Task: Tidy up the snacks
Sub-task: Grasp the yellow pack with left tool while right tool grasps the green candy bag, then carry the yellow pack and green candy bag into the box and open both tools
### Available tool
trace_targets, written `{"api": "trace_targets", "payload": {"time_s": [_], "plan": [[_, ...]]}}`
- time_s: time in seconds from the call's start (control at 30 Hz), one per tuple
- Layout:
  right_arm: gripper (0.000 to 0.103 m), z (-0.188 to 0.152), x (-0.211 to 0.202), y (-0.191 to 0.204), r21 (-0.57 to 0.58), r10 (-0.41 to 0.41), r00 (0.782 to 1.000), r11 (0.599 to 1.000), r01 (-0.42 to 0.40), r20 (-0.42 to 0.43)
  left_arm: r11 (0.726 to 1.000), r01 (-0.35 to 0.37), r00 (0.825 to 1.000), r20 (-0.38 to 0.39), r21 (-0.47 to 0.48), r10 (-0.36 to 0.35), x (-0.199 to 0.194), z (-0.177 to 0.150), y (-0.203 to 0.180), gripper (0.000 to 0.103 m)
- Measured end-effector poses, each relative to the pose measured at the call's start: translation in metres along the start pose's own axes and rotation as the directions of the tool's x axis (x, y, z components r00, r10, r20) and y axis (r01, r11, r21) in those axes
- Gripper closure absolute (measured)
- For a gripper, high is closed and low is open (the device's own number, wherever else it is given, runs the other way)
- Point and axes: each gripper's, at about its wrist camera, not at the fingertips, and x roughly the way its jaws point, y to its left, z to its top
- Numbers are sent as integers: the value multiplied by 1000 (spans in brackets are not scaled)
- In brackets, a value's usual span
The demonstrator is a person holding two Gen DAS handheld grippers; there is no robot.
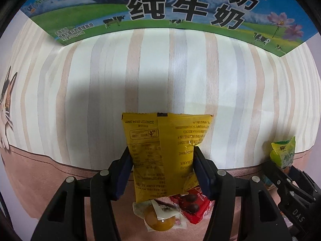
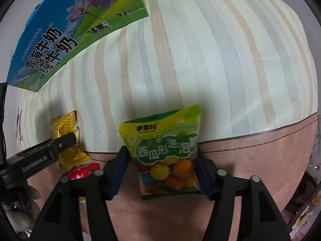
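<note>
My left gripper (image 1: 160, 158) is shut on a yellow snack packet (image 1: 162, 150), held upright above the striped tablecloth (image 1: 100, 80). Below it lie a red chocolate packet (image 1: 192, 204) and a clear-wrapped yellow ball candy (image 1: 160, 219). My right gripper (image 2: 162, 162) is shut on a green bubble-gum bag (image 2: 166, 150) with coloured balls inside. In the right wrist view the left gripper (image 2: 66, 142) and its yellow packet (image 2: 64, 124) are at the left, with the red packet (image 2: 84, 170) below. The green bag shows at the right of the left wrist view (image 1: 283, 150).
A blue and green milk carton box (image 1: 180, 12) stands at the far side of the table; it also shows in the right wrist view (image 2: 66, 34). A pink border band (image 2: 260, 150) runs along the cloth's near edge. Clutter lies off the table at the lower right (image 2: 305, 206).
</note>
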Motion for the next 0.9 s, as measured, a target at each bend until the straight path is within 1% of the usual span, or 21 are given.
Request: {"api": "trace_targets", "payload": {"time_s": [0.03,0.13,0.17,0.2,0.27,0.3,0.37,0.4,0.43,0.63,0.73,0.9], "plan": [[33,-1,1,1,-5,-2,1000,1000,2,-3,1000,-1,1000,0,2,1,4,3,-5,46],[30,-7,8,9,-8,-5,1000,1000,4,-8,1000,8,1000,6,0,-8,6,-1,0,47],[30,-8,10,9,-5,-2,1000,1000,2,-9,1000,14,1000,7,-2,-14,8,4,-2,48],[30,-1,13,15,-8,-5,1000,1000,5,-11,1000,17,1000,9,-4,-17,8,5,-2,48],[30,-1,17,17,-24,-16,1000,1000,16,-4,1000,21,1000,14,-11,-21,7,5,3,48],[31,-2,18,17,-31,-21,1000,999,21,1,1000,19,1000,17,-11,-19,6,4,3,49],[40,-9,20,23,-32,-40,999,999,41,17,1000,17,1000,24,-13,-16,0,1,5,50],[48,-13,19,23,-26,-34,999,999,34,23,1000,17,1000,26,-13,-17,-4,-2,5,51],[49,-19,14,19,-21,-24,999,999,25,27,1000,19,999,28,-13,-19,-6,-3,5,52],[51,-28,0,18,27,27,999,999,-29,46,1000,20,999,40,9,-21,-26,-10,2,54],[51,-33,-7,20,62,81,996,995,-84,46,1000,25,998,60,18,-26,-40,-16,1,54],[51,-29,-29,25,71,144,987,986,-149,67,999,51,994,92,19,-53,-65,-21,2,55]]}}
